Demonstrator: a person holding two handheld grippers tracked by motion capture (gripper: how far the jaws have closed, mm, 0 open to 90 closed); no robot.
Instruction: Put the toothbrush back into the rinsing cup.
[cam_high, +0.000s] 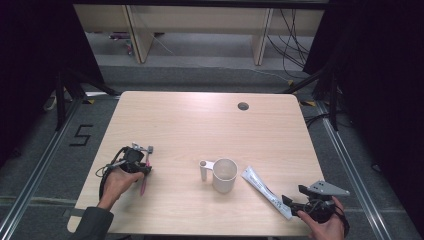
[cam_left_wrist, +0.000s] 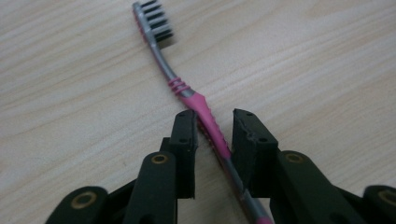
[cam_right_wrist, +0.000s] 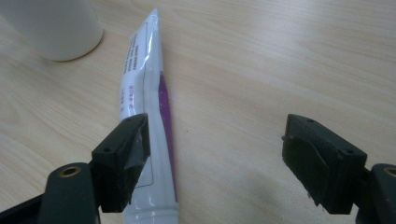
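A pink and grey toothbrush lies on the wooden table at the left, bristle head pointing away. My left gripper sits low over it; in the left gripper view the pink handle runs between the two jaws with a narrow gap at each pad. A white toothpaste tube with a purple stripe lies at the right. My right gripper stands open wide at its near end; in the right gripper view the tube passes beside the left jaw.
A white mug with its handle to the left stands in the middle front, between both hands; its base is close to the tube's far end. A cable hole marks the far side. The table's front edge is near both hands.
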